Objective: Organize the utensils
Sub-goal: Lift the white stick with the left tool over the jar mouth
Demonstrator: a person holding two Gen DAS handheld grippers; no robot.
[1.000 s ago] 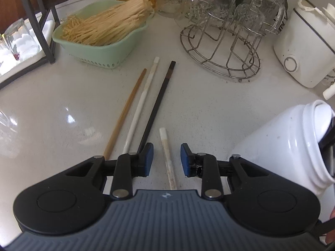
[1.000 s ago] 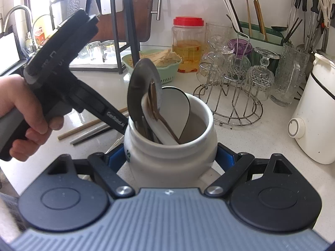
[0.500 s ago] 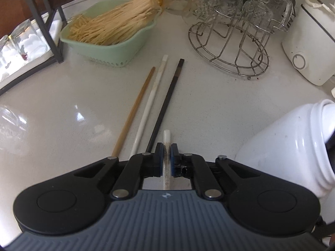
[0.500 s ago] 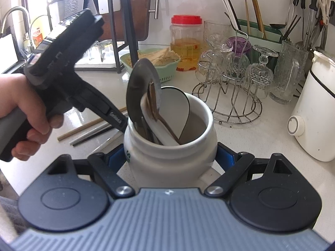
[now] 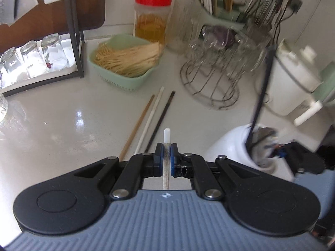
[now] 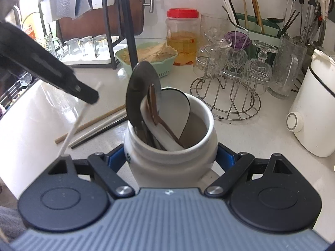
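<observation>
Left gripper [image 5: 166,153]: we see its blue pads clamped on a slim white chopstick [image 5: 166,138]; the rounded tip pokes out ahead of the pads, the shaft runs back between the jaws.
Held chopstick, from the right wrist view: it slants down and to the left from the black gripper nose [image 6: 88,94], its lower end off the white countertop [image 6: 31,125] as far as we can tell.
Right gripper [image 6: 170,156]: jaws closed around the body of a squat white ceramic utensil jar [image 6: 169,159], one blue pad pressed on each flank.
Jar contents: we note a dark round metal spatula blade [image 6: 143,96], a white black-rimmed scoop [image 6: 173,113] and a brown wooden-handled piece [image 6: 155,108], all leaning to the left side of the mouth.
Loose pieces on the counter: a brown wooden chopstick [image 5: 138,127], a white chopstick [image 5: 149,119] and a black chopstick [image 5: 161,119] lie side by side, nearly parallel, left of the jar.
Backdrop: a mint-green plastic basket of pale dried strands [image 5: 125,62], a red-lidded clear jar of amber liquid [image 5: 151,18], a wire glass rack [image 6: 228,92] with upturned glasses, a white kettle [image 6: 314,113].
Blur: the right half of the left wrist view is smeared; we cannot read detail there.
</observation>
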